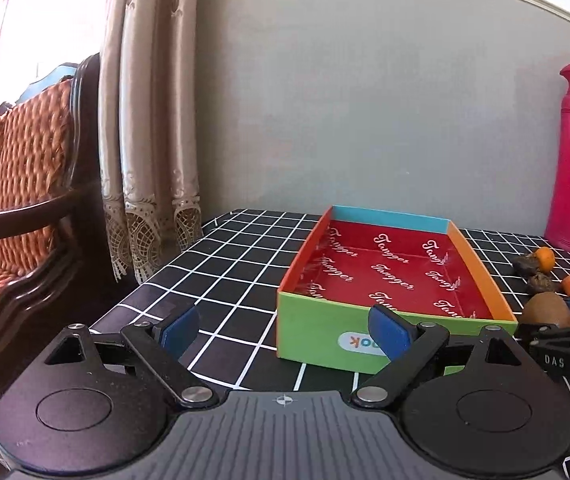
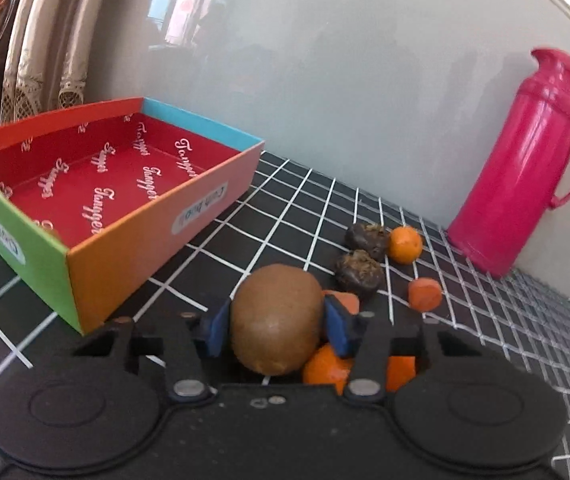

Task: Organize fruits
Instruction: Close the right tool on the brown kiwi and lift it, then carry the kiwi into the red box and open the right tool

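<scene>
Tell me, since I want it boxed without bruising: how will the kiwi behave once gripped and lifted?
The kiwi looks egg-shaped, so it would probably roll if nudged or dropped. Its fuzzy skin likely resists slipping against the right gripper pads. It seems firm, though a hard squeeze may bruise it.

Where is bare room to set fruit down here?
The box is empty inside. Bare cloth lies between box and curtain. It is crowded right of the box, around the kiwi toward the flask.
</scene>
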`<state>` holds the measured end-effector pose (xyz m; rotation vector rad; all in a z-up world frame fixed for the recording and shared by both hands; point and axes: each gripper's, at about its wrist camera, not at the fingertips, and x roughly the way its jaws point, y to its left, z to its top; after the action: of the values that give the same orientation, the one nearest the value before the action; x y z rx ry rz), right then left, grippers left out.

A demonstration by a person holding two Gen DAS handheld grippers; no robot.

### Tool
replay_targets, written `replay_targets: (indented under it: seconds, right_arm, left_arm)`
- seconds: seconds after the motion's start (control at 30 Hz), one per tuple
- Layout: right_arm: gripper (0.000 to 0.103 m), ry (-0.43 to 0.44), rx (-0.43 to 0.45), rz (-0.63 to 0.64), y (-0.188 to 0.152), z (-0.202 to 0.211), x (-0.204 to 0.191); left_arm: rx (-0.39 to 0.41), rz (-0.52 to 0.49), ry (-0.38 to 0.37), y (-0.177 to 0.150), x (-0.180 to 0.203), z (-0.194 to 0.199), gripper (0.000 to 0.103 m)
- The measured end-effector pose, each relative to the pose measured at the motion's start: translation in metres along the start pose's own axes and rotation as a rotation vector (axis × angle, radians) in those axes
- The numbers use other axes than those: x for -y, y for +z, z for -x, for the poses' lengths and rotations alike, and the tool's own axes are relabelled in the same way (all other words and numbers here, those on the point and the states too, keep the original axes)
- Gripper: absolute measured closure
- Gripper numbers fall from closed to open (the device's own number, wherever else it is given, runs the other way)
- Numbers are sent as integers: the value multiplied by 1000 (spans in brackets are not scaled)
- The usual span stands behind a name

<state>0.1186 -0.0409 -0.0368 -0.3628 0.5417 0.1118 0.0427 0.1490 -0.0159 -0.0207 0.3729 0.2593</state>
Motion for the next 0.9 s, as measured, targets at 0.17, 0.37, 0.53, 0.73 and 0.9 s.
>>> replay_targets:
  seconds: [0.17,0.37,0.53,0.73,0.9]
  right_arm:
    - [56,10,53,-52,11,13,3]
    - [56,57,179,-115,30,38,-2]
    - [56,121,232,-105,43,46,-24]
    - [55,175,199,-69,49,38,-56]
    - [25,130,233,-36,43,46,-65]
  left_arm:
    - [5,3,5,-1,-5,3,12]
    - [0,5,34,-3,-20,6,12]
    - [-11,6,53,-4,-30,6,12]
    - [-10,10,56,-3,-34,6,12]
    - [-1,4,38,-2,-29,7,12]
